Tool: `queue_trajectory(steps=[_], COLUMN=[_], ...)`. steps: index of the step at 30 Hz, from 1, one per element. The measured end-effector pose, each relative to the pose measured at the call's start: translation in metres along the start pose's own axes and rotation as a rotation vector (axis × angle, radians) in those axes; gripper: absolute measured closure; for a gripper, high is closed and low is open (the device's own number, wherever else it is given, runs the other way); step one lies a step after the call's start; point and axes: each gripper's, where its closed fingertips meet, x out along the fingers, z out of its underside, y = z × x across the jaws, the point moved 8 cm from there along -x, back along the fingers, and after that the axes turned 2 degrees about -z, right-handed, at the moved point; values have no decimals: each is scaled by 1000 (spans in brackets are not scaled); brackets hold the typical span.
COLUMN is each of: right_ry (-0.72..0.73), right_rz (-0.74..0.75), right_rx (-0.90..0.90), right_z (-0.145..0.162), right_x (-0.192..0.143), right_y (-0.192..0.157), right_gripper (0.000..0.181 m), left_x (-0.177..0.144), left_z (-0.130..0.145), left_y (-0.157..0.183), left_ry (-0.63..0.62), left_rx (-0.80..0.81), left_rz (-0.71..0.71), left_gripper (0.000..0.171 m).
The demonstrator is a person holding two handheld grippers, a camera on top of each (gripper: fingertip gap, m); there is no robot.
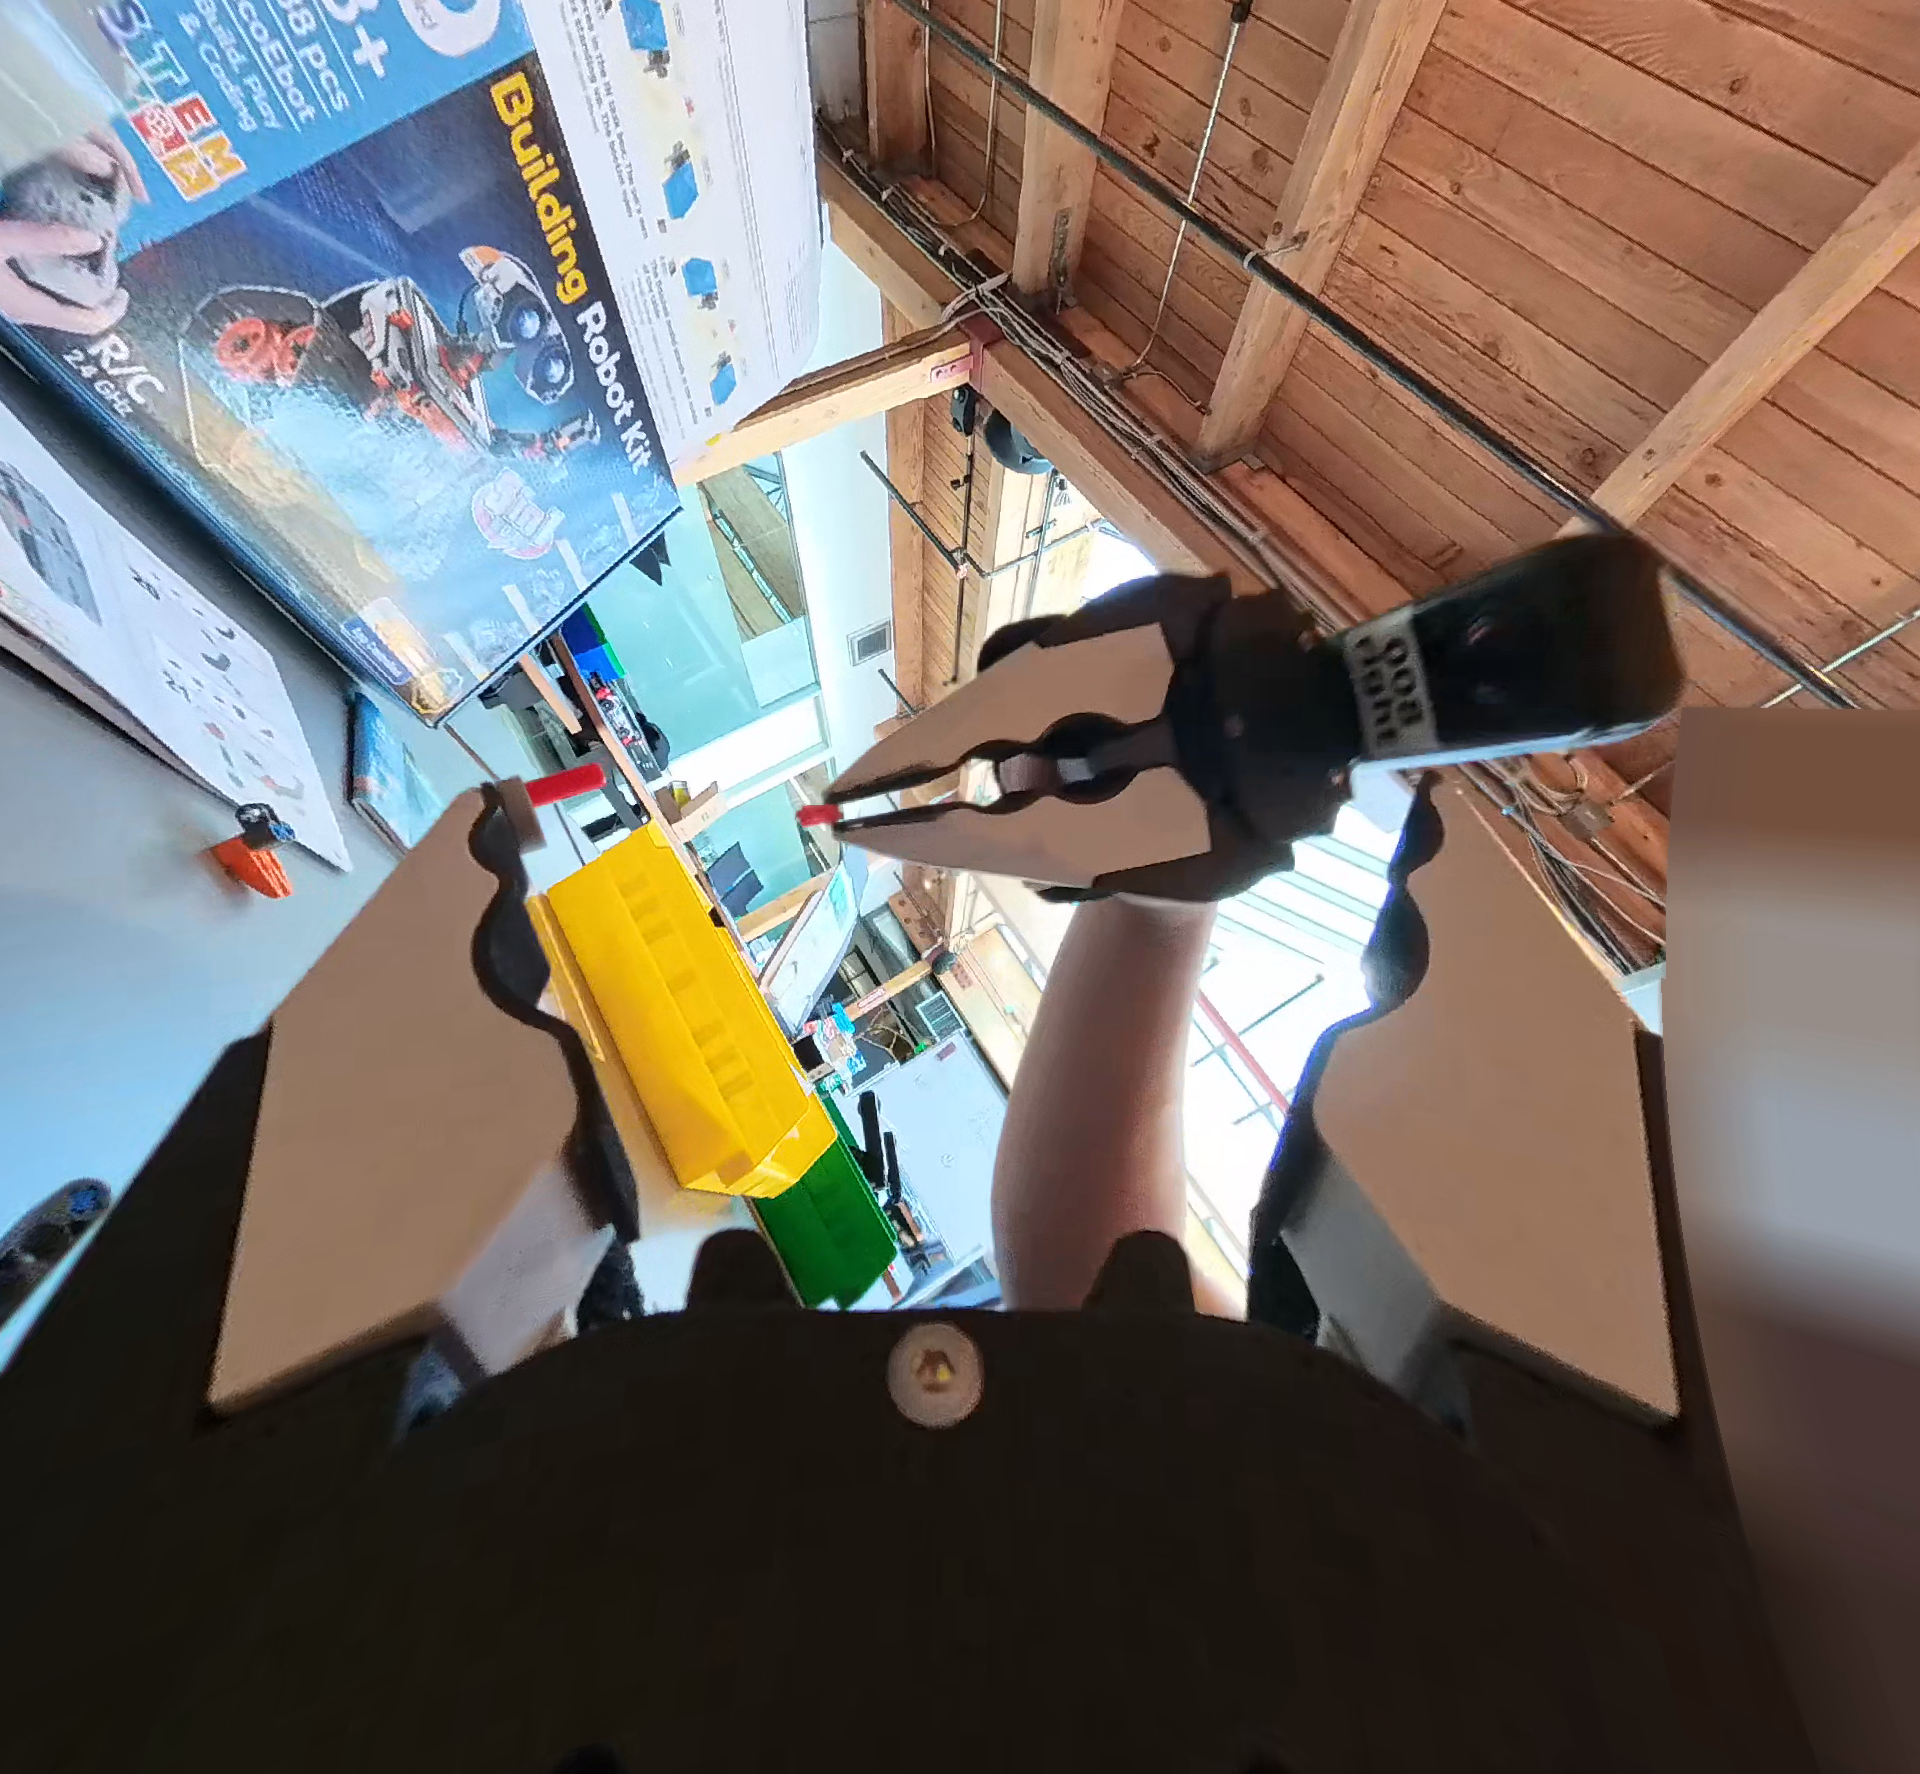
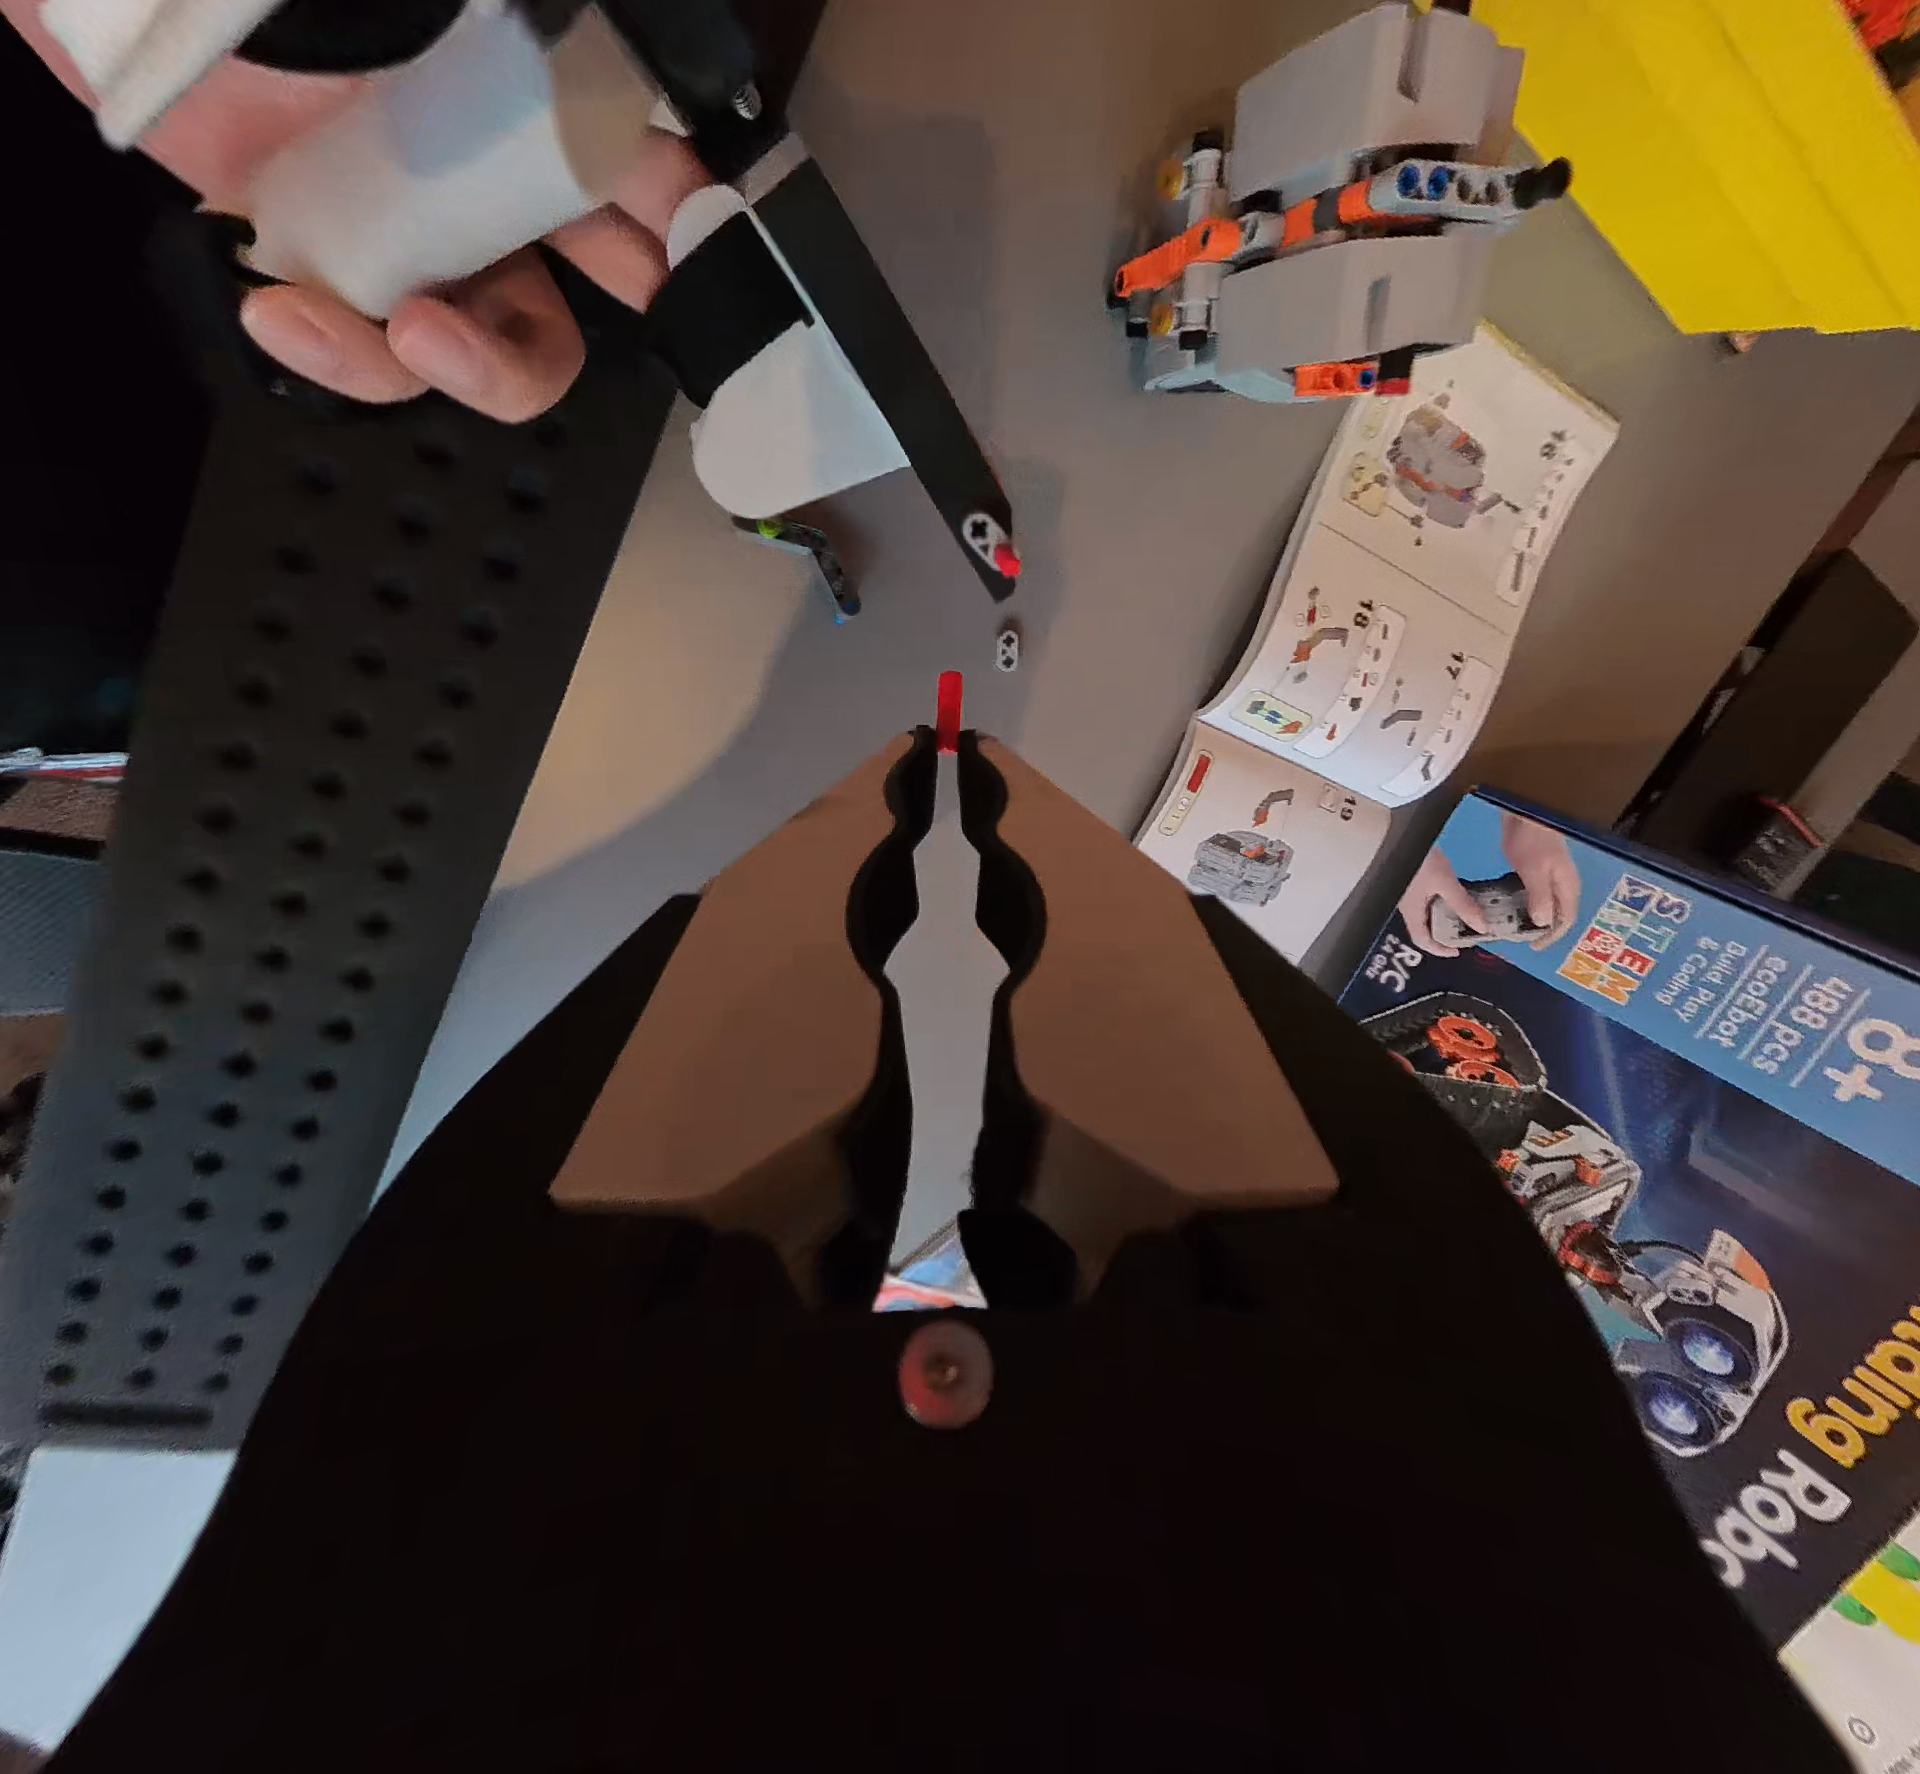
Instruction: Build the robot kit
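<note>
Right hand-held gripper (image 2: 947, 737) pinching red pin (image 2: 949, 708) above grey worktop (image 2: 1091, 114), left hand-held gripper (image 1: 935, 851) spread wide, grey connector (image 1: 520, 805) with red peg on one fingertip.

Black-bodied tools (image 2: 948, 737), tan wedge fingers (image 1: 416, 1049), wavy black inner pads (image 2: 883, 893)

The right tool (image 2: 948, 739) pinches a small red pin (image 2: 949, 708) above the grey table (image 2: 1091, 114).

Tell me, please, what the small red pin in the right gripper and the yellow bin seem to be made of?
Red pin, pinched at the right gripper tips: probably hard plastic, with uniform saturated colour and a moulded peg shape. Yellow bin: likely moulded plastic, smooth and slightly glossy, with ribbed slots in its wall.
</note>
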Motion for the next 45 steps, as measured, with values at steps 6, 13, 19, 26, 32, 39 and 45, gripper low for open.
queue_trajectory(steps=[6,13,19,26,32,39,45], right_ry=[-103,-313,-636,-389,-49,-159,-237], right_rz=[-139,-417,-518,-532,-592,-589,-590], right_rx=[64,401,526,592,671,752,776], right_z=[-4,63,122,75,1,-13,-18], right_x=[9,45,99,70,25,34,37], right_y=[16,1,-15,3,17,30,41], right_gripper=[176,177,176,177,177,177,177], left_x=[6,-1,-9,-12,-13,-10,-4], left_z=[3,1,8,11,13,18,15], left_y=[2,9,11,5,-3,1,7], left_ry=[-13,-19,-63,-80,-41,-35,-29], left_rx=[-27,88,221,296,283,216,179], left_rz=[9,5,-33,-52,-24,0,24], left_gripper=[13,14,14,14,14,14,14])
